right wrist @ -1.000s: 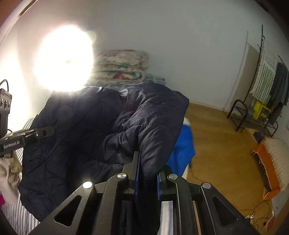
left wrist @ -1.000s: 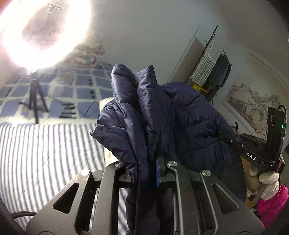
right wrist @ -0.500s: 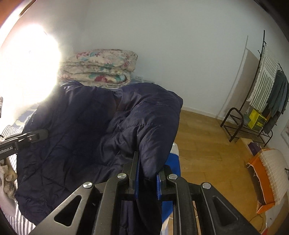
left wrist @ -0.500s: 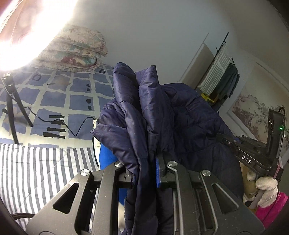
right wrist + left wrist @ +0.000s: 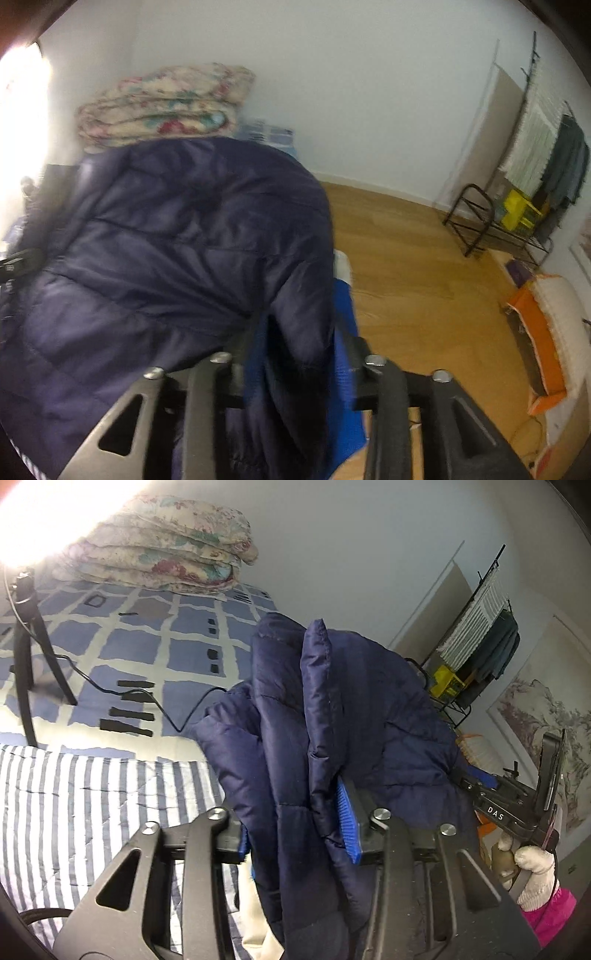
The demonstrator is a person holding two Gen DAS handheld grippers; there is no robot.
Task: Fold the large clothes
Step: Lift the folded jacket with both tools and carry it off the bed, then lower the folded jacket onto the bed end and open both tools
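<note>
Navy puffer jacket hangs bunched between the just-opened jaws of the left hand-held gripper, pads spread off the fabric. The right hand-held gripper (blurred) has likewise just been opening around it, above the bed at 9 o'clock.

Left gripper: pitched downward, jaws parted after just opening. Blue pads exposed; a fold of the navy jacket hangs in the gap, no longer squeezed flat, though it may brush the right pad.

Right gripper: pitched steeper down, frame motion-blurred. Jaws have just been opening too; a jacket edge dangles loosely between the fingers, clear of the right one.

From the left wrist view, the right hand in a white knit glove wraps the right gripper's handle, with a pink sleeve below.
</note>
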